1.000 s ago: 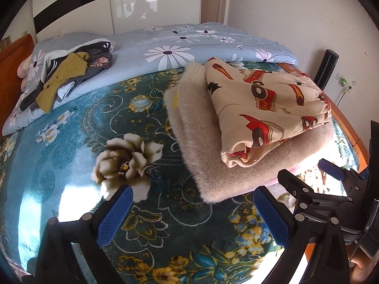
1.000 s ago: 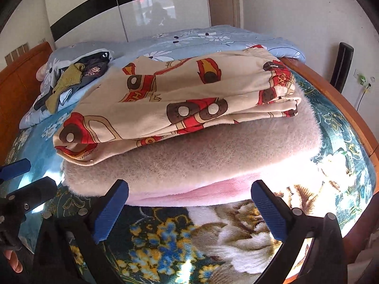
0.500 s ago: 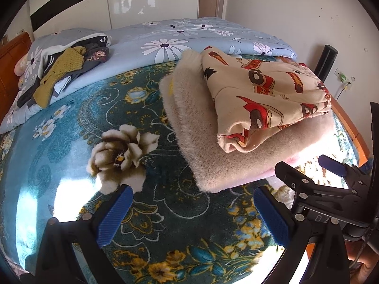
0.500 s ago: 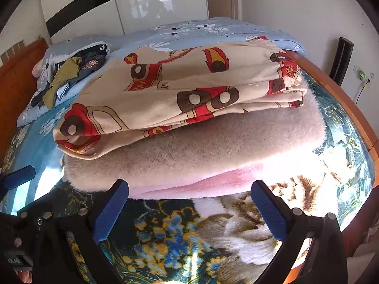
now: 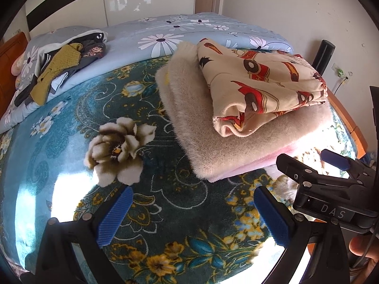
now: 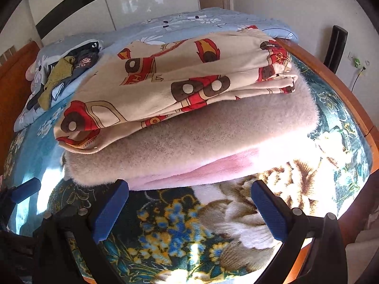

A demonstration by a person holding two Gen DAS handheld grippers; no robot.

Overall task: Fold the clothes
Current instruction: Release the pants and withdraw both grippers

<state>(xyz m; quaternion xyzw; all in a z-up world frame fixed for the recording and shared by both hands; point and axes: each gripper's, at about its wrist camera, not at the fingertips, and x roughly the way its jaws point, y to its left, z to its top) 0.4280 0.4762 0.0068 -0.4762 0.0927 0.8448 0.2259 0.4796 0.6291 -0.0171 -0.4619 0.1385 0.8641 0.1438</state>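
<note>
A folded cream garment with red car prints lies on top of a folded fluffy beige garment with a pink layer under it. The stack sits on the bed's teal floral blanket. My left gripper is open and empty, above the blanket in front and to the left of the stack. My right gripper is open and empty, just in front of the stack's near edge. The right gripper also shows in the left wrist view.
A heap of unfolded clothes, mustard and dark, lies at the far left on a light blue daisy quilt. The wooden bed frame runs along the right. A black object stands by the wall.
Both grippers have drawn back a little from the stack and risen; the stack sits slightly farther off in both views. The clothes have not moved. Both grippers stay open.
</note>
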